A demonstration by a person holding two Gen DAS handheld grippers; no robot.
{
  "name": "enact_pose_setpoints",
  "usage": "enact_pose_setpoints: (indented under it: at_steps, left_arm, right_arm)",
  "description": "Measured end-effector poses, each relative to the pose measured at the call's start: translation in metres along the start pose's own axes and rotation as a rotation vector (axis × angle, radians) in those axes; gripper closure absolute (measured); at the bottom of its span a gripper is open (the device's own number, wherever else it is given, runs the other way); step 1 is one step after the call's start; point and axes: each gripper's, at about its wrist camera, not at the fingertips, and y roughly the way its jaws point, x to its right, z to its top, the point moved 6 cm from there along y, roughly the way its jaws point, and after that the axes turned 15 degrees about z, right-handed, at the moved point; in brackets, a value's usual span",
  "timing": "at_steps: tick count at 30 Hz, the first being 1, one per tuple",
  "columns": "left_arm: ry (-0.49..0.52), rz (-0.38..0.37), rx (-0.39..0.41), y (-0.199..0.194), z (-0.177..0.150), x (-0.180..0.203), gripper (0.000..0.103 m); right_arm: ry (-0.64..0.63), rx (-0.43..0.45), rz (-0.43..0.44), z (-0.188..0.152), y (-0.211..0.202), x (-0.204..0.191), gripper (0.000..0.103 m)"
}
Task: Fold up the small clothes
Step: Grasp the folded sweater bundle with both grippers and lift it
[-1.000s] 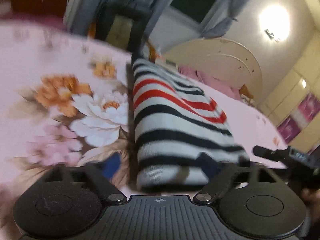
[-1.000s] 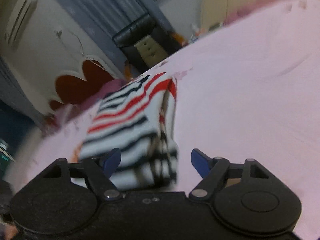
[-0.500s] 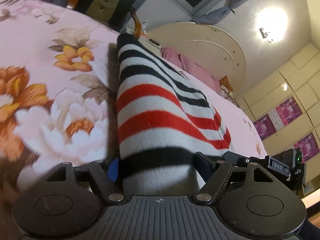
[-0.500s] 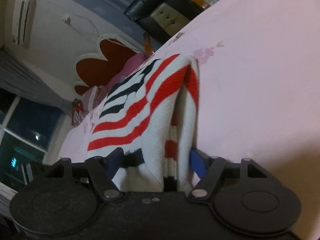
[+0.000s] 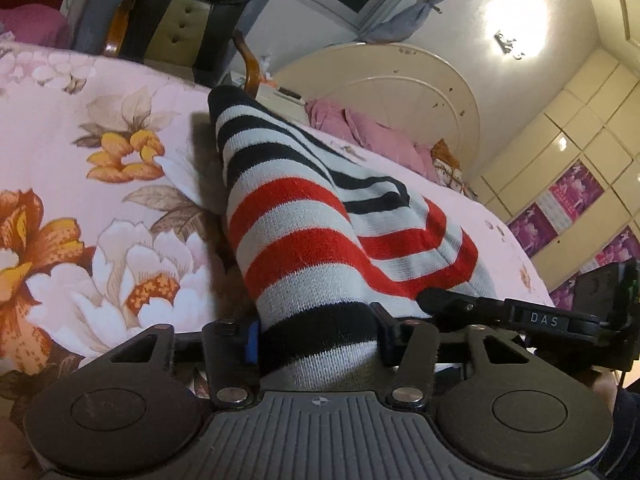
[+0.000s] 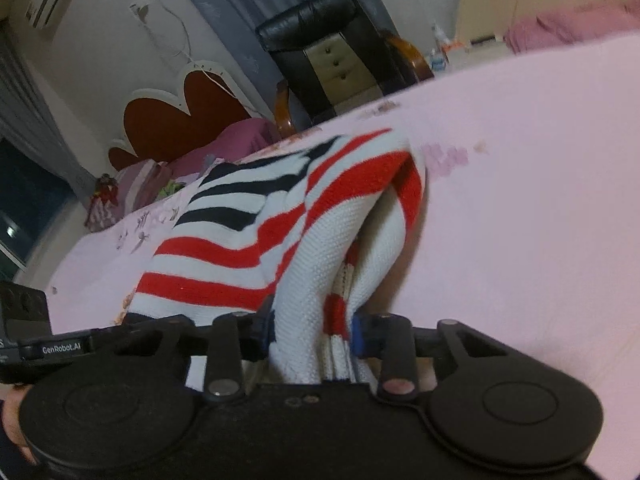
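Note:
A folded knitted sweater (image 5: 304, 240), white with black and red stripes, lies on the pink bed sheet (image 5: 80, 128). In the left wrist view its near edge fills my left gripper (image 5: 316, 336). The jaws are closing, and both blue pads touch the black stripe. In the right wrist view the sweater (image 6: 248, 248) is bunched into upright folds at its near corner. My right gripper (image 6: 312, 332) is closing there too, its pads pressing the white and red layers together. The cloth hides most of each pad.
The flowered pink sheet runs left and ahead; a plain pink part (image 6: 520, 220) lies to the right. Beyond the bed stand a black chair (image 5: 184, 12), a cream round headboard (image 5: 380, 92) and pink bedding (image 5: 360, 132). The other tool's black casing (image 5: 560, 320) sits close at the right.
Both grippers came forward until the sweater's near edge lay between their jaws. The jaws then narrowed onto the cloth, which has bunched and risen at the right corner.

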Motion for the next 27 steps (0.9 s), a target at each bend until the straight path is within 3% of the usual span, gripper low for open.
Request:
enact_pose_setpoints:
  at_steps: [11,20,27]
  left_arm:
    - [0.055,-0.011,0.078,-0.081,0.015,-0.03,0.055]
    - [0.081,0.098,0.112,-0.162,0.018,-0.122,0.055]
    - [0.059,0.12,0.088,-0.194,-0.011,-0.203,0.055]
  right_arm:
    - [-0.161,0.055,-0.004,0.003,-0.005,-0.086,0.071]
    - [-0.201,0.045,0.087,-0.015,0.052,-0.167,0.071]
    - [-0.157,-0.01,0.166,-0.049,0.108,-0.207,0.071]
